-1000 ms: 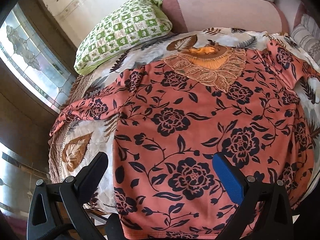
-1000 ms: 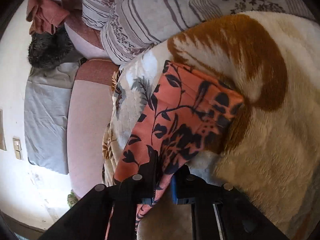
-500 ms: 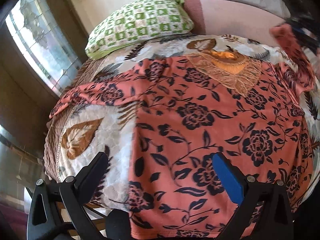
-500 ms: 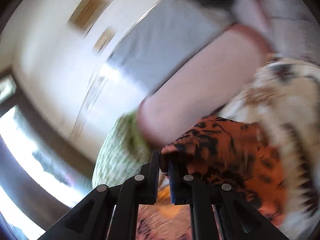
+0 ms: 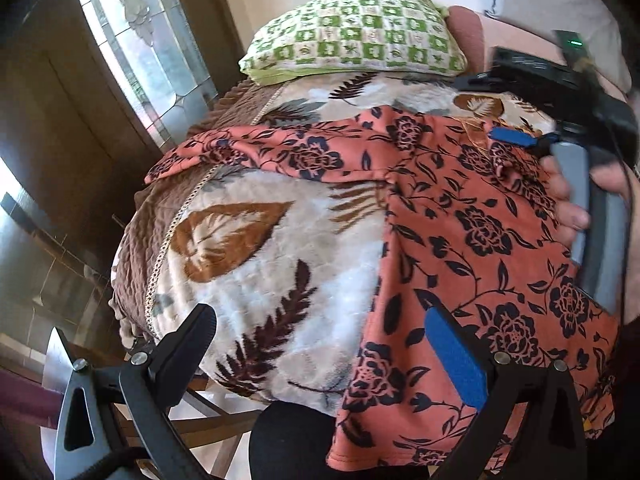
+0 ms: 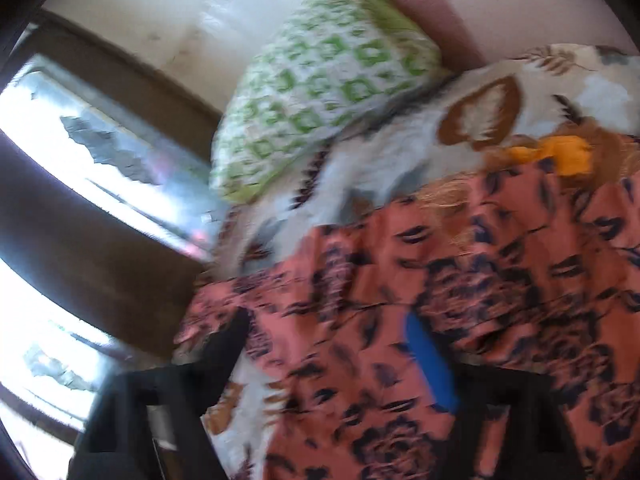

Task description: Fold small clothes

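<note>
A salmon top with black flowers [image 5: 472,232] lies flat on a leaf-patterned blanket [image 5: 256,248]. Its left sleeve [image 5: 240,152] stretches out to the left. My left gripper [image 5: 332,344] is open and empty, low over the top's left hem edge. My right gripper [image 5: 516,136] shows in the left wrist view over the top's upper right part, near the embroidered neckline. In the blurred right wrist view the right gripper [image 6: 332,340] is open over the top [image 6: 500,300], its fingers apart, nothing between them.
A green-and-white patterned pillow [image 5: 356,36] lies at the head of the bed, against a pink headboard [image 5: 500,28]. A window [image 5: 148,44] and dark wooden wall are to the left. The blanket's edge drops off at the near left.
My right gripper carried the right sleeve across onto the top's body and let it go; its jaws went from shut to open. The left gripper shifted left, staying open.
</note>
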`<move>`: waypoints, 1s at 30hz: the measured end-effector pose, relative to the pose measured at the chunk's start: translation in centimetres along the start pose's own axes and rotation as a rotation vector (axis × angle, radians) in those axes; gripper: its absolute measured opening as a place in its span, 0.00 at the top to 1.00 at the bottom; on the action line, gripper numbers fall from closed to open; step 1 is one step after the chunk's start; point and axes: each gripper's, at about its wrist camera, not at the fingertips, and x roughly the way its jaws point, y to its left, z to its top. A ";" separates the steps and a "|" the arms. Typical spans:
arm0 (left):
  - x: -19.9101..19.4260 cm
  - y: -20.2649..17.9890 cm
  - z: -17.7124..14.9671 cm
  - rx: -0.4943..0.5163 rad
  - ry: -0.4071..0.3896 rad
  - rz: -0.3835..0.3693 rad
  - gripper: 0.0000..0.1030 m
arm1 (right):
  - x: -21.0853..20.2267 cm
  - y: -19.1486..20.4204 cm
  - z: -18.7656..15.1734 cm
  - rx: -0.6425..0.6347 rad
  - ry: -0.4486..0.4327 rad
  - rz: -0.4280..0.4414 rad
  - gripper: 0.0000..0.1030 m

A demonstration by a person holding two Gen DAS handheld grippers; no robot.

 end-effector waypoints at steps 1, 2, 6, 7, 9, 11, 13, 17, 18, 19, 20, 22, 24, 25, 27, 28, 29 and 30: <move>0.0 0.2 0.0 -0.005 -0.001 0.000 0.00 | -0.6 0.2 -0.2 -0.017 -0.014 0.020 0.18; 0.1 0.3 0.0 -0.008 -0.001 0.000 0.00 | -1.5 0.3 -0.3 -0.041 -0.041 0.042 0.18; 0.0 0.0 0.2 -0.009 -0.008 -0.016 0.00 | -6.0 -2.9 0.3 -0.017 -0.147 -0.016 0.18; -0.1 -0.3 0.5 -0.001 -0.017 -0.029 0.00 | -7.0 -4.4 0.4 0.017 -0.154 -0.035 0.19; 0.1 -1.4 1.4 0.025 -0.043 -0.058 0.00 | -9.4 -8.4 0.3 0.110 -0.184 -0.070 0.19; 0.7 -2.9 3.0 0.052 -0.055 -0.099 0.00 | -11.8 -12.1 0.4 0.204 -0.227 -0.088 0.20; 1.5 -4.4 4.7 0.063 -0.063 -0.154 0.00 | -14.2 -16.4 -0.5 0.309 -0.265 -0.094 0.20; 3.7 -8.3 8.9 0.082 -0.091 -0.250 0.10 | -16.2 -23.3 -3.0 0.478 -0.227 -0.176 0.41; 4.4 -9.8 9.8 0.114 -0.097 -0.267 0.10 | -16.7 -24.8 -4.2 0.508 -0.222 -0.132 0.48; 5.3 -11.4 10.4 0.155 -0.090 -0.269 0.10 | -17.2 -25.6 -4.8 0.514 -0.225 -0.104 0.59; 6.5 -13.4 10.8 0.204 -0.064 -0.261 0.12 | -17.8 -26.3 -5.5 0.509 -0.219 -0.078 0.64; 8.1 -16.1 11.0 0.254 -0.020 -0.263 0.23 | -18.3 -26.6 -6.2 0.469 -0.204 -0.045 0.68; 10.0 -18.6 11.2 0.288 0.013 -0.235 0.24 | -18.9 -25.8 -6.5 0.378 -0.161 -0.051 0.71; 10.7 -19.3 11.3 0.291 0.015 -0.213 0.24 | -18.8 -25.5 -6.6 0.328 -0.142 -0.062 0.72; 12.1 -20.8 11.8 0.290 0.029 -0.199 0.25 | -18.7 -24.9 -6.9 0.240 -0.134 -0.076 0.72; 12.6 -21.4 12.0 0.292 0.040 -0.195 0.29 | -18.8 -24.7 -7.0 0.220 -0.136 -0.082 0.72; 13.2 -21.9 12.2 0.295 0.053 -0.181 0.32 | -18.7 -24.7 -7.0 0.215 -0.136 -0.087 0.72; 13.8 -22.2 12.6 0.292 0.067 -0.169 0.38 | -18.4 -24.8 -6.8 0.225 -0.132 -0.084 0.72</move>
